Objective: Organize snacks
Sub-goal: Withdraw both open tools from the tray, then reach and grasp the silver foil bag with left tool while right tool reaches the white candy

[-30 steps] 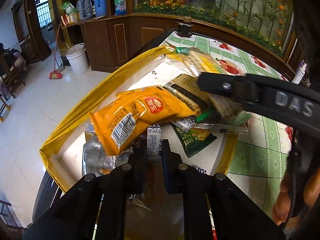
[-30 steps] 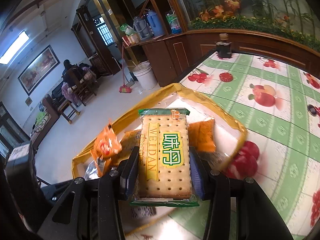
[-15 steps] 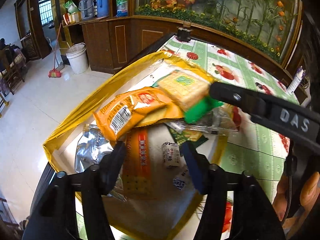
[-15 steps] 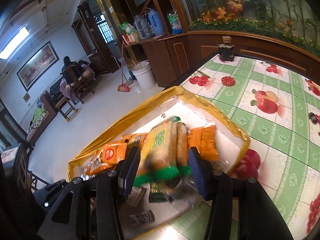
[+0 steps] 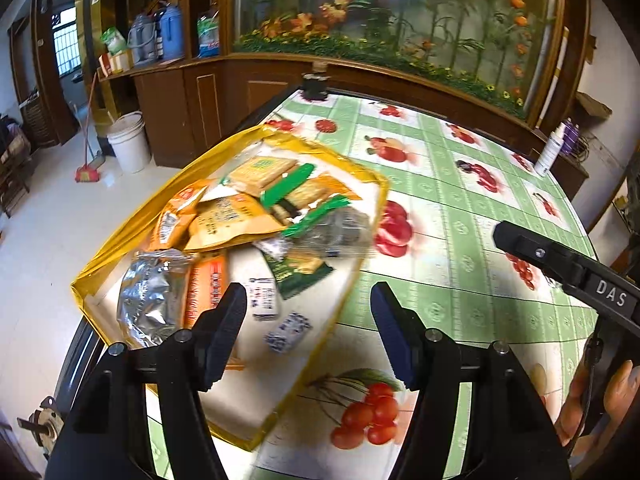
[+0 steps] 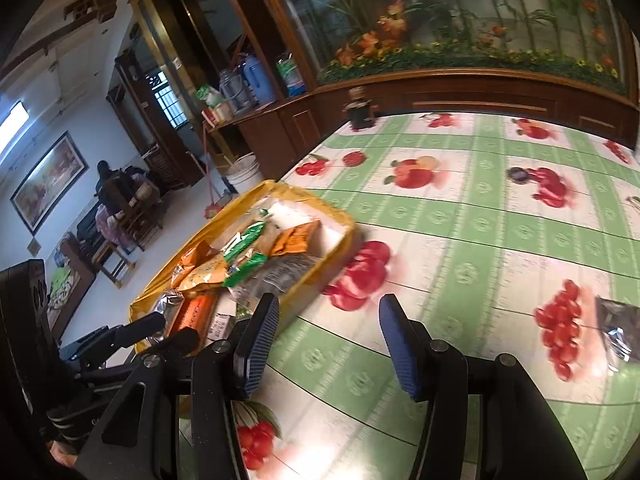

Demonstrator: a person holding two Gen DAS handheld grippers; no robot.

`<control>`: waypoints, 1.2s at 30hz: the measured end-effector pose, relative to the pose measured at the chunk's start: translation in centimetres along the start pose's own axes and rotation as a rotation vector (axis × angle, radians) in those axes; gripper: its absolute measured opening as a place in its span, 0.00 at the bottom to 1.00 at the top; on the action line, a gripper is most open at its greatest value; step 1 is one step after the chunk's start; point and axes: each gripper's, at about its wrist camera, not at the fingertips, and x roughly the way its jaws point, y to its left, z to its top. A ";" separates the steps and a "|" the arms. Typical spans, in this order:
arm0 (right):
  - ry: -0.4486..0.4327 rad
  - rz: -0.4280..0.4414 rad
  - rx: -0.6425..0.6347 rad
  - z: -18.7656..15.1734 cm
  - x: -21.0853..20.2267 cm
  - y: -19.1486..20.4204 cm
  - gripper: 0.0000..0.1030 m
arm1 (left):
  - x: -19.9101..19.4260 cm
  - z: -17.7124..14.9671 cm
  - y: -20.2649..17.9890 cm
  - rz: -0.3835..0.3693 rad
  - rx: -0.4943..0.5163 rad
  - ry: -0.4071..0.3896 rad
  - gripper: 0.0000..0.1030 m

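Left gripper (image 5: 306, 330): sitting at the bottom centre of the left wrist view, jaws standing wide apart, gripping nothing; its left finger is overlapping the near end of the tray, its right finger is showing over the tablecloth.
Right gripper (image 6: 326, 344): occupying the lower centre of the right wrist view, blue-padded jaws spread wide, gripping nothing, with only tablecloth showing between them; its black body is also appearing at the right edge of the left wrist view.
Yellow tray (image 5: 120, 236): lying in the left half of the left wrist view and the centre left of the right wrist view, resting on the table by its left edge.
Snack packets: piling up inside the tray.
Orange packets (image 5: 224, 222): lying at the upper left of the pile.
Green-ended cracker packs (image 5: 264, 172): lying across the top of the pile.
Silver foil pouch (image 5: 150, 298): lying at the tray's near left corner.
Orange bar (image 5: 206, 288): lying just beside the pouch.
Small white sachets (image 5: 264, 298): lying on the tray's white floor, near the left gripper's left finger.
Loose silver packet (image 6: 618, 330): lying on the tablecloth at the right edge of the right wrist view, well apart from the tray.
Tablecloth (image 6: 480, 216): green-and-white check with fruit prints, covering the table.
Dark bottle (image 6: 360, 114): standing at the far edge of the table, upper centre.
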 end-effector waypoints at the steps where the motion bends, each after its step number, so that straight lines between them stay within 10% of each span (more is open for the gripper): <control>1: -0.008 -0.003 0.006 -0.1 -0.6 -0.4 0.53 | -0.2 0.0 -0.4 0.001 0.011 -0.007 0.62; 36: -0.107 -0.344 0.239 -11.5 -18.0 -16.1 0.62 | -0.3 -2.4 -12.9 -0.117 0.232 0.036 0.62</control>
